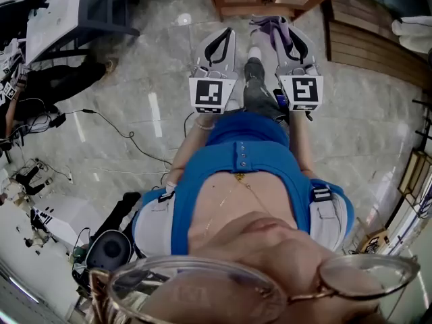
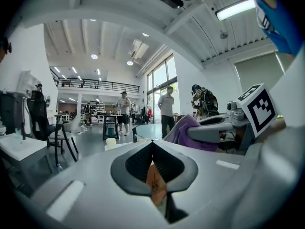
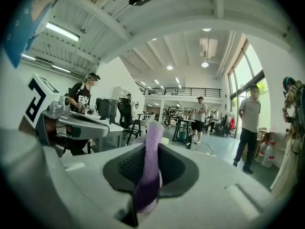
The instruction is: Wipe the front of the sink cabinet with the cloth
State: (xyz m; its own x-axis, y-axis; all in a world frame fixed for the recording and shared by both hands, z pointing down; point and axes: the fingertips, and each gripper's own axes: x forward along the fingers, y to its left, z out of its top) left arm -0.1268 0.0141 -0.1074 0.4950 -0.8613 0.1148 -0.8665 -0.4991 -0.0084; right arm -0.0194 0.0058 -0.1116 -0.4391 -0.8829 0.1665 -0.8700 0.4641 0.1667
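Two grey handheld grippers are held out side by side. The right gripper (image 1: pixel 289 31) clamps one soft purple cloth (image 3: pixel 151 159), which stands upright between its jaws. The left gripper (image 1: pixel 219 38) has its jaws pressed together.

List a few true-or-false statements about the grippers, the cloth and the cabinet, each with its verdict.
1. The right gripper is shut on a purple cloth. True.
2. The left gripper grips the cloth too. False: its jaws are together, and the cloth is only in the right gripper.
3. A wooden cabinet stands ahead of both grippers. True.
4. The floor is carpeted. False: it is glossy and looks like stone.
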